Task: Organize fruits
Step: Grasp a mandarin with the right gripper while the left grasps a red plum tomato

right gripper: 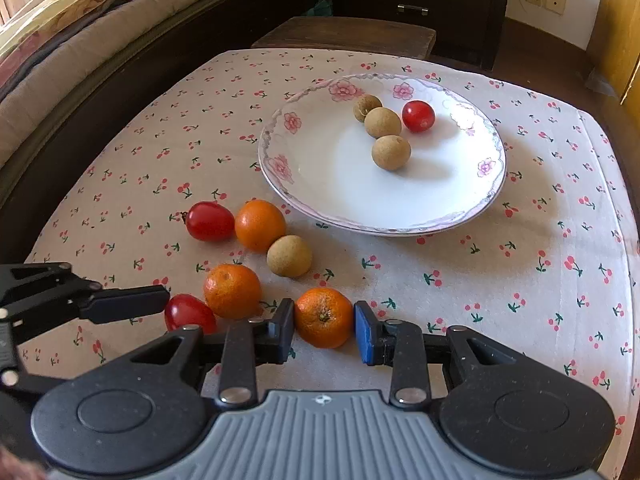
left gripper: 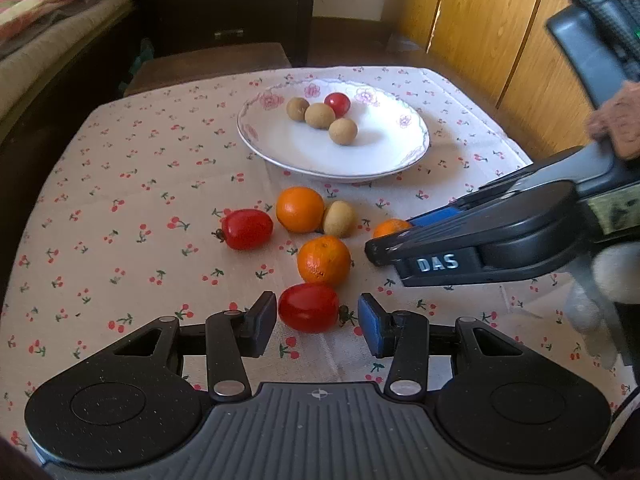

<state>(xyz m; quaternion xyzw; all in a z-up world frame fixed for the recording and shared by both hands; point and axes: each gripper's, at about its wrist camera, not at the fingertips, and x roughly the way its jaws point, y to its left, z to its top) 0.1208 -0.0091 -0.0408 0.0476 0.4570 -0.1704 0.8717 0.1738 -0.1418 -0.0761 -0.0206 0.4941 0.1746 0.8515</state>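
Left wrist view: the plate (left gripper: pixel 256 148) is sitting at the far side of the counter (left gripper: pixel 100 200) and is already carrying three brown round fruits (left gripper: pixel 319 115) and one small tomato (left gripper: pixel 337 104), so part of the sorting appears done. Remaining on the cloth are a tomato (left gripper: pixel 247 229), two oranges (left gripper: pixel 300 209), a fourth brown fruit (left gripper: pixel 339 218), and a third orange (left gripper: pixel 390 227) half hidden behind the right gripper (left gripper: pixel 374 250). The left gripper (left gripper: pixel 317 320) is bracketing a near tomato (left gripper: pixel 308 307); its jaws are standing open, with a clear gap at the blue pad, so nothing is gripped. Right wrist view: the right gripper (right gripper: pixel 324 326) is closing on the near orange (right gripper: pixel 324 322), both pads appearing to press its sides while it is resting on the counter; it is not yet lifted. The left gripper's finger (right gripper: pixel 124 303) is lying just beside its tomato (right gripper: pixel 189 313). By this judgement, four fruits are placed and six are waiting, two of them being addressed at once; the plate (right gripper: pixel 280 184) is offering ample bare room.
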